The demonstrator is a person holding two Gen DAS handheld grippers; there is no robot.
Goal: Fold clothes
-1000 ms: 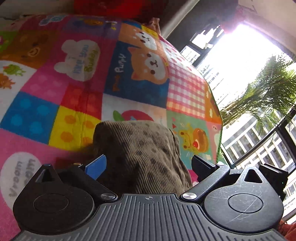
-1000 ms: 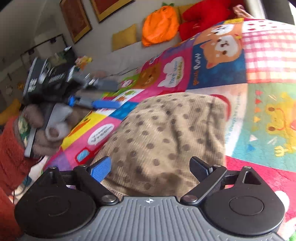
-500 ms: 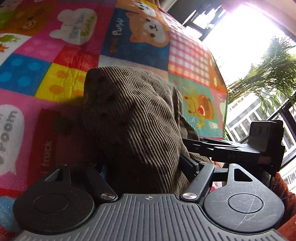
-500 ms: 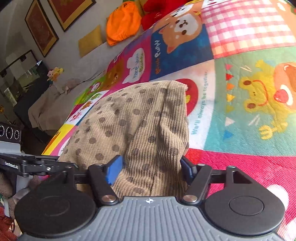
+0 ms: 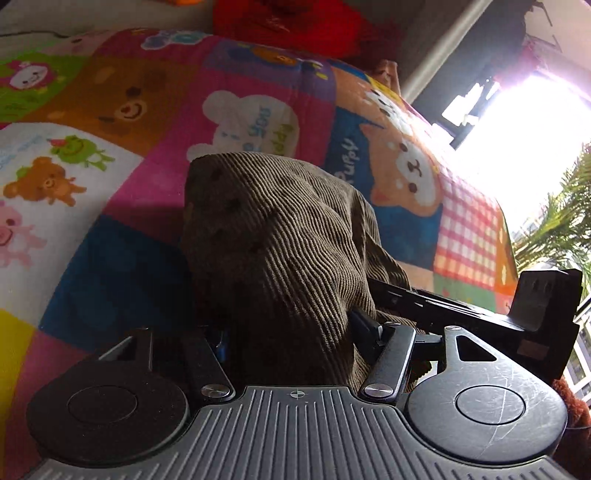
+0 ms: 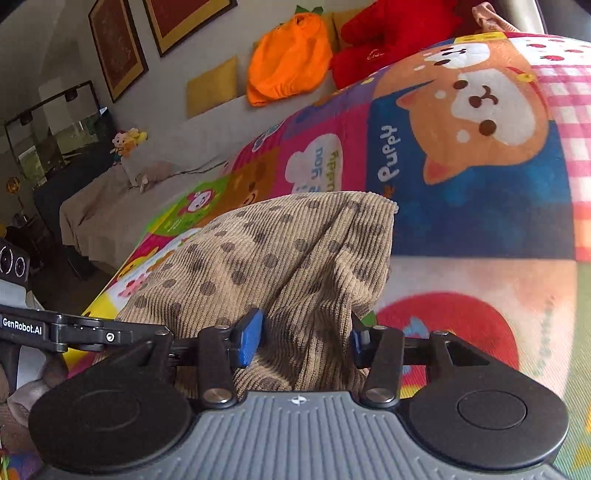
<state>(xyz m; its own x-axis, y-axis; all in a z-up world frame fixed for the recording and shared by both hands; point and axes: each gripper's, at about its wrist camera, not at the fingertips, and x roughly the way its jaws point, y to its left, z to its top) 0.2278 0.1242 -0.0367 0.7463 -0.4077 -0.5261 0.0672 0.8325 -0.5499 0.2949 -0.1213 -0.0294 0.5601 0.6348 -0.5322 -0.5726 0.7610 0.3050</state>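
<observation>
A brown corduroy garment with dark dots (image 5: 280, 229) lies bunched on the patchwork blanket (image 5: 129, 258), its near edge raised. My left gripper (image 5: 291, 332) has this edge between its fingers and its jaws are closing, the pads pressing the cloth. In the right wrist view the same garment (image 6: 288, 254) is pinched between the blue pads (image 6: 251, 339) of my right gripper (image 6: 304, 338), whose jaws are closing too. The two grippers sit side by side: the right one shows as a black bar (image 5: 480, 314) in the left view, the left one (image 6: 55, 328) in the right view.
The animal-print blanket (image 6: 480, 221) stretches far ahead. At its far end rest a red plush (image 6: 399, 33) and an orange cushion (image 6: 288, 55). A grey covered bed or sofa (image 6: 122, 206) stands to the left, a bright window (image 5: 535, 129) to the right.
Both grippers went from wide open around the garment's near edge to closed on it. They then moved with the cloth across the blanket, and the garment bunched up.
</observation>
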